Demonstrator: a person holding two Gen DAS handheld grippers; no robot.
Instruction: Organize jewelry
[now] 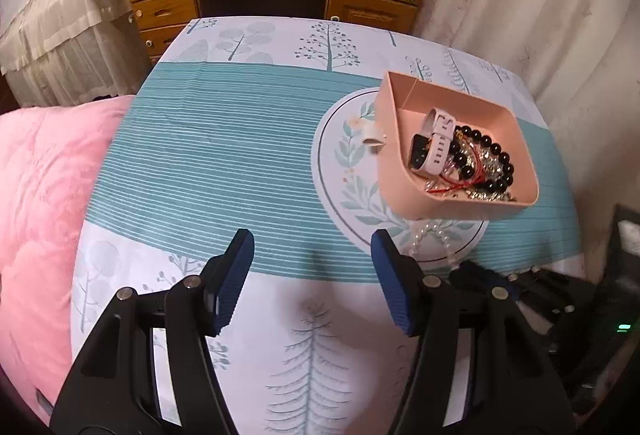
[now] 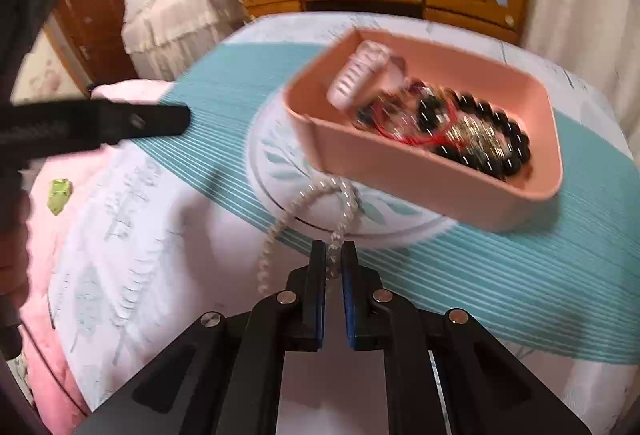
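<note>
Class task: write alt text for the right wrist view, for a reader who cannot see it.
The right gripper is shut on a white pearl-bead necklace trailing across a teal-striped tablecloth. Behind it, a pink plastic tray holds a black-bead bracelet and white watch.

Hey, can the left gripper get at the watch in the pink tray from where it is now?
Probably yes. The left gripper is open and empty, the pink tray has no lid, and the watch lies on top by its near wall.

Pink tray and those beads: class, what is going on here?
A person is tidying jewelry with two handheld grippers. The right gripper is shut on a pearl strand lying on the cloth in front of the pink tray, which already holds a watch and black beads. The left gripper hangs open, empty.
</note>
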